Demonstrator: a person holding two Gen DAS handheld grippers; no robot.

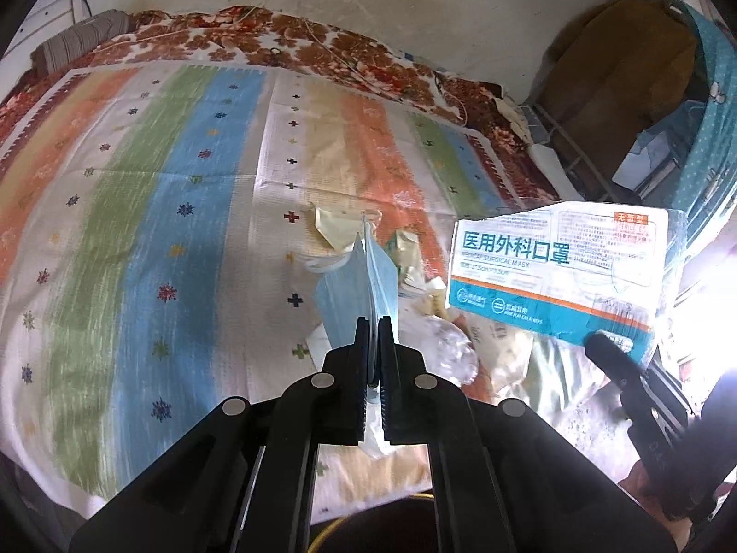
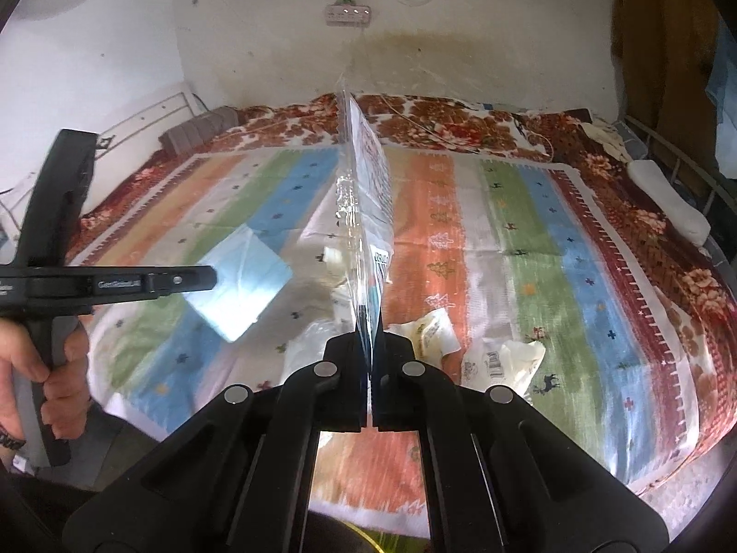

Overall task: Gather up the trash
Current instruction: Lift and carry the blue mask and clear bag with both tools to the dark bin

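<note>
My left gripper (image 1: 374, 328) is shut on a blue surgical mask (image 1: 364, 276), which stands up edge-on above the bed. In the right wrist view that same left gripper (image 2: 207, 279) comes in from the left with the blue mask (image 2: 239, 285) hanging flat from its tips, and a person's hand (image 2: 60, 368) grips its handle. My right gripper (image 2: 370, 322) is shut on a clear plastic mask packet (image 2: 368, 193), seen edge-on. The left wrist view shows the packet (image 1: 552, 272) face-on with teal print. Loose wrappers (image 2: 433, 332) and crumpled clear plastic (image 1: 449, 350) lie on the sheet below.
A striped sheet (image 1: 161, 184) covers the bed over a red floral blanket (image 2: 460, 120). A wall with a power strip (image 2: 348, 14) stands behind. A metal bed frame (image 2: 681, 170) and a hanging brown coat (image 1: 622, 60) are on the right.
</note>
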